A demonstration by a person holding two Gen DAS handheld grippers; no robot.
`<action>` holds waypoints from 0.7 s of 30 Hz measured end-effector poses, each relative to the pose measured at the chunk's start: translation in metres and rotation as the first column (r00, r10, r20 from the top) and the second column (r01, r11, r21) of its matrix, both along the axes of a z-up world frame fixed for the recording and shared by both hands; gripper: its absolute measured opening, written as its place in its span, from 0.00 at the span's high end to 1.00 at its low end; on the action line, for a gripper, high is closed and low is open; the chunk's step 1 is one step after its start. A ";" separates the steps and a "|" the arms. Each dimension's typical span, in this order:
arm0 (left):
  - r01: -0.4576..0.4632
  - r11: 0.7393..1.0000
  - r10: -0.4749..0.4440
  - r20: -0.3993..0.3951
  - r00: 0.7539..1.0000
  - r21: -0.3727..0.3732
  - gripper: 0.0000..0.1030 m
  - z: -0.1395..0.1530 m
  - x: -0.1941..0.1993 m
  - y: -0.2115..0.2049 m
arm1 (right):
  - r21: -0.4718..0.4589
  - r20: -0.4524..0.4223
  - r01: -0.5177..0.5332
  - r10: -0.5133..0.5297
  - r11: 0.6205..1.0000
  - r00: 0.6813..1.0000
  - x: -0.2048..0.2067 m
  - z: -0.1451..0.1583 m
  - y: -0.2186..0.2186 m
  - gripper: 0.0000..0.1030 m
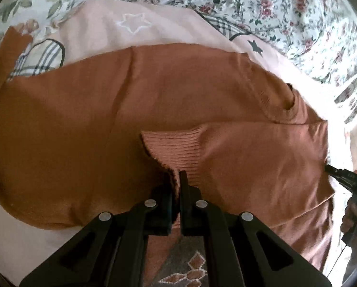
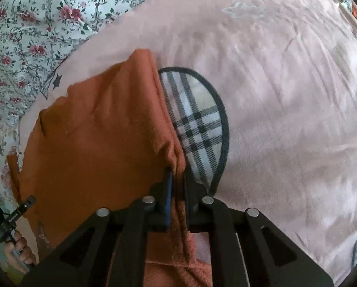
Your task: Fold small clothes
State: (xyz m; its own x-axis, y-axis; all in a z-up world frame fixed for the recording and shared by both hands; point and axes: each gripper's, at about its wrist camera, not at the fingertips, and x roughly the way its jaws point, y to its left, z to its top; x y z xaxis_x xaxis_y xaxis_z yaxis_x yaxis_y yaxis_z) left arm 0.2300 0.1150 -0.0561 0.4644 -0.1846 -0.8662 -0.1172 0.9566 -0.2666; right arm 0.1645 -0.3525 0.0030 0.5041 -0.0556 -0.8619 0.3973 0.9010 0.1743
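A rust-orange knit sweater point(image 1: 135, 110) lies spread on a pink blanket point(image 1: 102, 21). Its sleeve is folded across the body, ribbed cuff point(image 1: 176, 148) toward me. My left gripper point(image 1: 177, 179) is shut on the cuff's edge. The neck opening point(image 1: 286, 100) shows at the right. In the right wrist view my right gripper point(image 2: 177, 174) is shut on a bunched edge of the sweater point(image 2: 94, 138), which hangs to the left. The right gripper also shows at the far right of the left wrist view point(image 1: 329, 168).
The pink blanket point(image 2: 286, 95) has a plaid ear-shaped patch point(image 2: 200, 129) and star outlines point(image 1: 134, 22). A floral bedspread point(image 1: 274, 4) lies beyond it. A grey patterned rug point(image 1: 185, 270) shows below. The left hand and its gripper handle appear at the lower left of the right wrist view point(image 2: 15, 217).
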 end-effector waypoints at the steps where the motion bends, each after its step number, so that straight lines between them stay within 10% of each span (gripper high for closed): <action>1: 0.004 1.000 -0.004 0.003 1.000 0.001 0.98 0.000 -0.001 0.000 | -0.031 0.026 -0.001 0.002 1.000 1.000 -0.005 0.009 0.006 0.83; 5: 0.008 1.000 -0.008 -0.008 1.000 0.004 0.97 -0.004 -0.002 -0.001 | 0.068 0.055 -0.141 0.138 0.988 0.989 -0.007 0.008 0.036 0.77; 8: -0.005 1.000 0.005 -0.013 1.000 0.003 0.93 -0.003 -0.005 0.007 | 0.036 -0.042 -0.092 0.093 0.995 0.995 -0.010 -0.017 0.029 0.80; 14: -0.089 0.995 0.087 0.033 0.996 0.048 0.86 0.023 -0.028 0.049 | 0.129 0.039 -0.059 0.055 0.990 0.998 -0.028 0.009 0.028 0.67; 21: -0.324 0.910 0.303 0.121 0.945 0.257 0.26 0.059 -0.009 0.126 | 0.189 0.070 -0.180 0.169 0.966 0.983 -0.035 0.017 0.077 0.58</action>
State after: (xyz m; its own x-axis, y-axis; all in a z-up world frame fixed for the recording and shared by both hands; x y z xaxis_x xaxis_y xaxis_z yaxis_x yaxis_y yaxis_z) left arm 0.2210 0.2405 0.0027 0.5266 0.2168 -0.8220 -0.4126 0.9106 -0.0242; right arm 0.1296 -0.2754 0.0202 0.5365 0.2022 -0.8193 0.2226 0.9026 0.3685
